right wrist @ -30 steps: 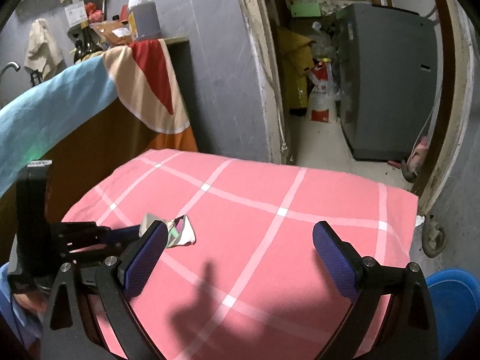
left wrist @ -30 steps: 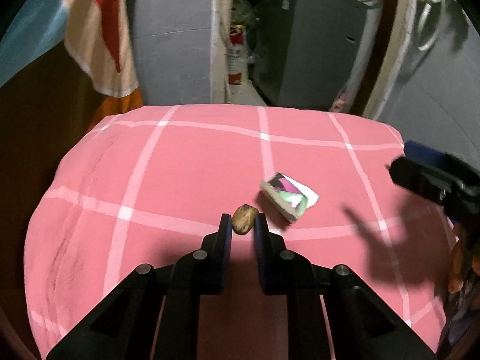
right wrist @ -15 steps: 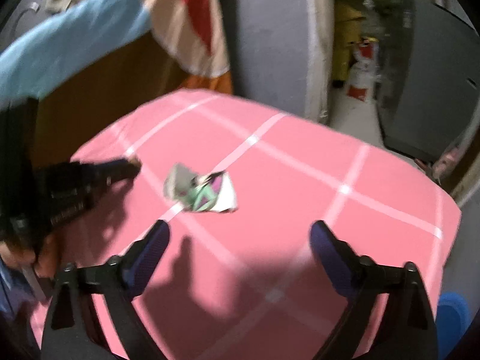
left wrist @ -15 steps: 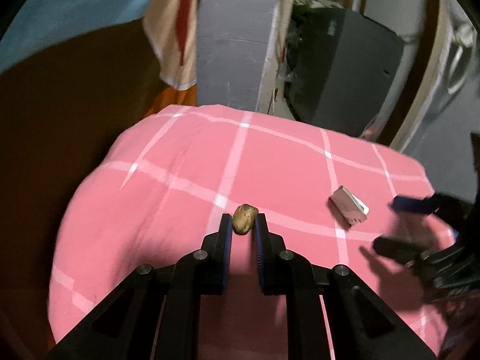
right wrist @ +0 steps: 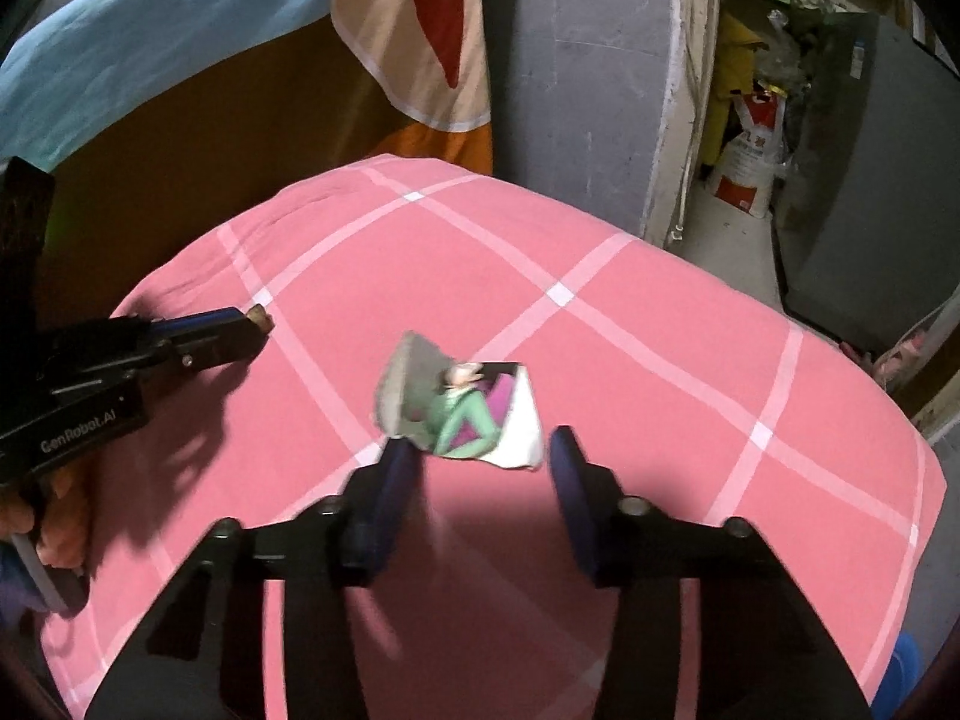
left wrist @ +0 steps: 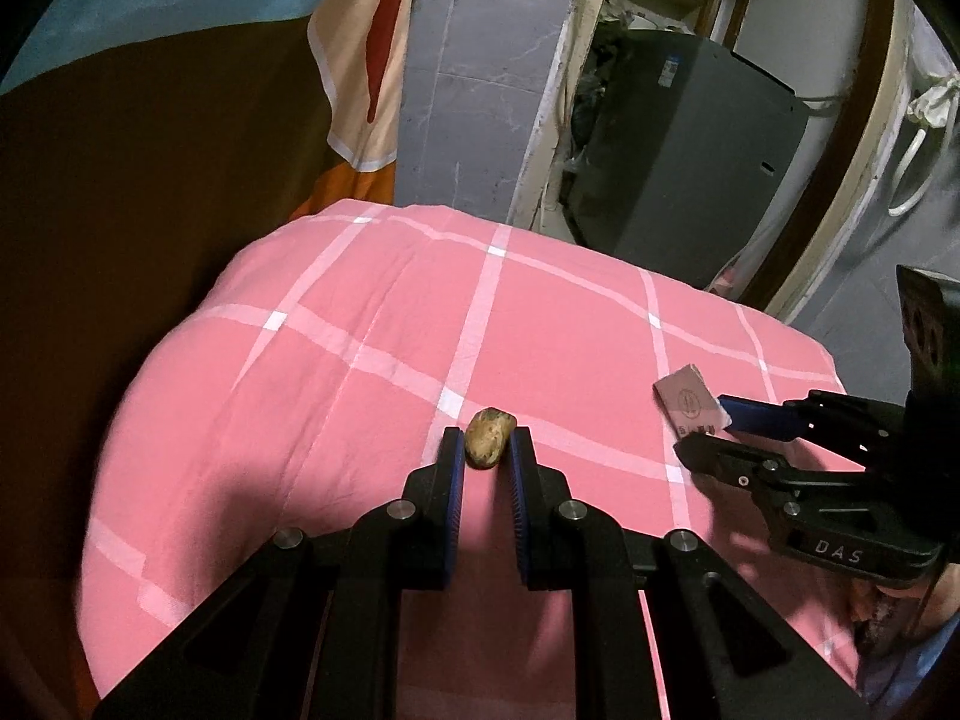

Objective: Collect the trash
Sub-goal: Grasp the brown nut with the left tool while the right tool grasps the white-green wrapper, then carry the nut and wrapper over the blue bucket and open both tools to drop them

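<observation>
My left gripper (left wrist: 487, 451) is shut on a small brown crumpled lump of trash (left wrist: 491, 445), held just above the pink checked cloth (left wrist: 372, 360). It also shows in the right wrist view (right wrist: 255, 324) with the lump (right wrist: 261, 318) at its tip. A torn printed wrapper (right wrist: 462, 414) with a green and purple picture lies on the cloth. My right gripper (right wrist: 480, 450) is open, its fingers on either side of the wrapper's near edge. In the left wrist view the wrapper (left wrist: 690, 405) lies at the right gripper's (left wrist: 708, 429) tips.
A brown wooden board (left wrist: 150, 210) with a blue, cream and red cloth (right wrist: 420, 30) draped on it stands at the left. A grey appliance (left wrist: 678, 156) and a white and red sack (right wrist: 747, 162) stand beyond the table's far edge. A blue bin (right wrist: 906, 660) is at lower right.
My right gripper has moved down and forward to the wrapper, its fingers narrowing around it. My left gripper has swung left, still holding the brown lump.
</observation>
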A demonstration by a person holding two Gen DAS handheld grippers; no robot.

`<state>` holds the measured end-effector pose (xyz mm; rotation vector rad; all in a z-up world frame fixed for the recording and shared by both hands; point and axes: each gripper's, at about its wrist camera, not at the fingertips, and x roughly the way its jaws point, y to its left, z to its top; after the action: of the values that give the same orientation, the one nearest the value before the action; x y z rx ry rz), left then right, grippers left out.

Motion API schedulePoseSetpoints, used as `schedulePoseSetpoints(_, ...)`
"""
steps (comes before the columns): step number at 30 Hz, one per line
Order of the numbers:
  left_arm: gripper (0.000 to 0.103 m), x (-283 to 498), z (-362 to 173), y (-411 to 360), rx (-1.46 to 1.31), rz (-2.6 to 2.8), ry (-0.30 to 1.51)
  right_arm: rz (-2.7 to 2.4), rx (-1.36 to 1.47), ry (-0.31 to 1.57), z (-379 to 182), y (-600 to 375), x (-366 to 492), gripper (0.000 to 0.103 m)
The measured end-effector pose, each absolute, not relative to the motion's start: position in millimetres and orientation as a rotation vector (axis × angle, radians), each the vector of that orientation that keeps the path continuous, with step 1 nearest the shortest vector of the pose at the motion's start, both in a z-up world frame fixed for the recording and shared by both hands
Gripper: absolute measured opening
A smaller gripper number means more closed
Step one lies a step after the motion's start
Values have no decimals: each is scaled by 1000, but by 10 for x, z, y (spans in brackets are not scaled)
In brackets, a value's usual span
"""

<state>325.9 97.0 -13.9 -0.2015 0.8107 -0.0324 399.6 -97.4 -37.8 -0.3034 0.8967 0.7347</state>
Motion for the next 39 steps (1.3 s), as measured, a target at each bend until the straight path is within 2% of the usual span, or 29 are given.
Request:
schedulePoseSetpoints(2,12,3243,-134,957,-198,-40,806,740,-309,891,-367,-970,3984,33)
schedulePoseSetpoints(10,11,3075,-53,777,-155,-78,737,728,-261,815,-240,-1059,3914,32)
schedulePoseSetpoints(28,11,2509,664,-24,-182,-232,390,555,-65,320,550,-2213,3104,33)
schedulePoseSetpoints(39,11,2340,921,-848,-156,-396,300,386,-29,184,773,-3037,2544,33)
